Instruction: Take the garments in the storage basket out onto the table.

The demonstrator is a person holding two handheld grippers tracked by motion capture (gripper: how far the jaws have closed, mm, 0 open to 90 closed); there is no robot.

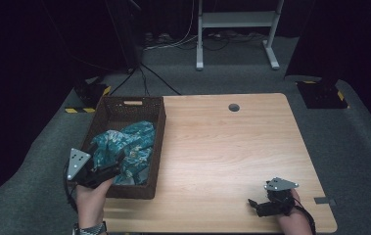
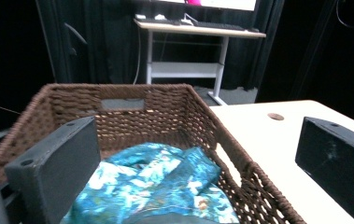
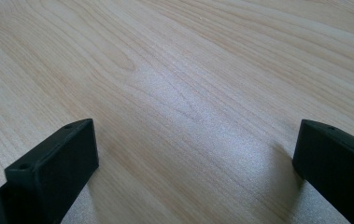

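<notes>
Counter (image 1: pixel 222 147) bare across centre and right of the high view; you pass freely there. Left side blocked by wicker basket (image 1: pixel 124 115), its walls raised, teal cloth (image 1: pixel 124 147) heaped inside, rim left open above.

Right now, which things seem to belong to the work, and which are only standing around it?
Likely part of the work:
- left gripper, open over the basket
- wicker basket
- blue patterned cloth inside the basket
- right gripper, open, low over bare table

Only standing around:
- white desk frame behind
- floor cables
</notes>
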